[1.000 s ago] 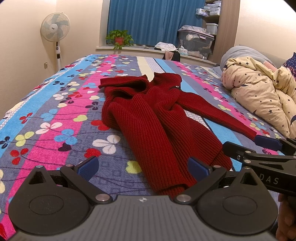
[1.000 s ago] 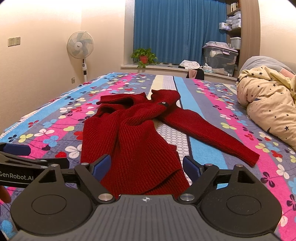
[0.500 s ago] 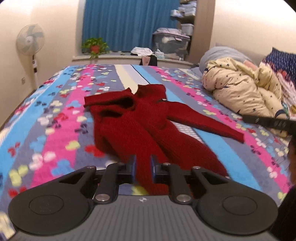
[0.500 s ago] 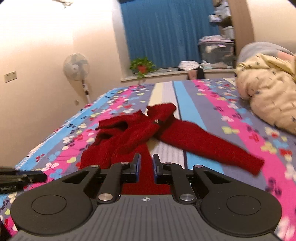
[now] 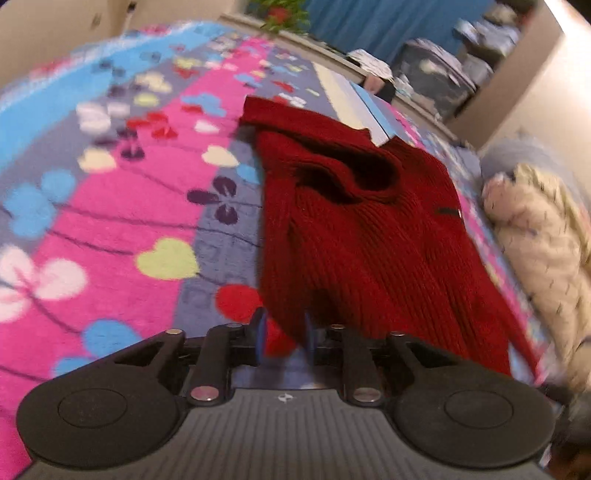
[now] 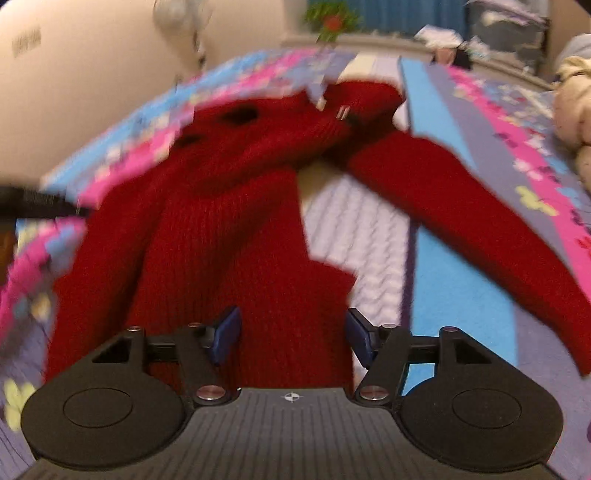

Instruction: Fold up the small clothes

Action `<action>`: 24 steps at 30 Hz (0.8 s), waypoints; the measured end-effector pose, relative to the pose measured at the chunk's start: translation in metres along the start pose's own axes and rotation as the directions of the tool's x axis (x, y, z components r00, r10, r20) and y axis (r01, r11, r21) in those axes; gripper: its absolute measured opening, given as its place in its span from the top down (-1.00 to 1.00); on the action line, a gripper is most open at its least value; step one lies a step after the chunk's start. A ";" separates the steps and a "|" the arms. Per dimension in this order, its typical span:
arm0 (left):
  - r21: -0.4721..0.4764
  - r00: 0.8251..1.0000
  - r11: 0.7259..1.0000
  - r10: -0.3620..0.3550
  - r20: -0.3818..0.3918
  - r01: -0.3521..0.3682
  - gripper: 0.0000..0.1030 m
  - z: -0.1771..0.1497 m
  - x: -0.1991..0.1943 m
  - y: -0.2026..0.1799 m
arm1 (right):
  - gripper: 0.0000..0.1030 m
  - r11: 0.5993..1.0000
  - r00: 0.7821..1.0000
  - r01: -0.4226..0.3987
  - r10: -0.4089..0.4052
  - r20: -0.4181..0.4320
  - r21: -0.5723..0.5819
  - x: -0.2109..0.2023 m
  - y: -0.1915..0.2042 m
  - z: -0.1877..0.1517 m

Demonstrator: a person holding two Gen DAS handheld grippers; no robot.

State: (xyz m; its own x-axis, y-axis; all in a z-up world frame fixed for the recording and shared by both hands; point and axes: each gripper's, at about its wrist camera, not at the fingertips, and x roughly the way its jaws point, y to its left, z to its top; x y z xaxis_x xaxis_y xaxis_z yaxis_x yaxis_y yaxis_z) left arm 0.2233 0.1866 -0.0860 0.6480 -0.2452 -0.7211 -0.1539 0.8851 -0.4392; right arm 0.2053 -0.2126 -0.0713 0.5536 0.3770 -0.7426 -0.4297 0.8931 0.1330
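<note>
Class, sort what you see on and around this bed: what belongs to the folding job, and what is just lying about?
Job: red sweater, left tongs, right tongs.

Lying about: cream quilt, potted plant, fan, storage box.

Red knitted sweater (image 5: 362, 236) spread rumpled on a flowered, striped bed cover (image 5: 110, 206). Left tongs (image 5: 284, 338) low over its near hem corner, jaws narrowly apart, just been opening, hem edge between the blue pads (image 5: 260, 336); contact unclear. Cream star-print quilt (image 5: 535, 236) bundled at right.
</note>
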 end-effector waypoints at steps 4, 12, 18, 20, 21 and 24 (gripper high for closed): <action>0.010 1.000 1.000 -0.001 0.031 0.001 -0.07 0.001 0.020 -0.002 | -0.21 0.999 0.999 -0.007 0.006 -0.037 -0.046 0.010 0.006 -0.004; 0.108 0.997 0.994 -0.004 0.083 -0.005 0.85 -0.012 0.010 -0.036 | 0.57 0.998 0.998 -0.044 0.047 0.051 -0.053 -0.017 0.003 -0.003; 0.137 0.985 0.990 0.001 0.174 -0.026 1.00 -0.004 -0.085 -0.049 | 0.61 0.977 0.965 -0.013 -0.044 0.259 0.213 -0.099 -0.037 -0.003; 0.164 0.971 0.986 -0.002 0.238 -0.038 1.00 -0.007 -0.134 -0.049 | 0.62 0.954 0.949 0.006 -0.100 0.299 0.299 -0.128 -0.049 -0.014; 0.185 0.959 0.981 0.004 0.282 -0.058 1.00 -0.010 -0.161 -0.049 | 0.62 0.942 0.943 0.000 -0.112 0.314 0.335 -0.139 -0.053 -0.020; 0.155 0.922 0.982 0.042 0.384 -0.109 1.00 -0.020 -0.219 -0.035 | 0.62 0.925 0.947 -0.025 -0.100 0.307 0.380 -0.158 -0.055 -0.036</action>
State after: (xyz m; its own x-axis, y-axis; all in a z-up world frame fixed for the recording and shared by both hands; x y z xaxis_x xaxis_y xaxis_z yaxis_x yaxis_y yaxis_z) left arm 0.0722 0.2011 0.0765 0.8777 -0.0369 -0.4778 -0.1062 0.9572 -0.2691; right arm 0.1156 -0.3306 0.0154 0.7856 0.3430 -0.5150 -0.1408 0.9095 0.3911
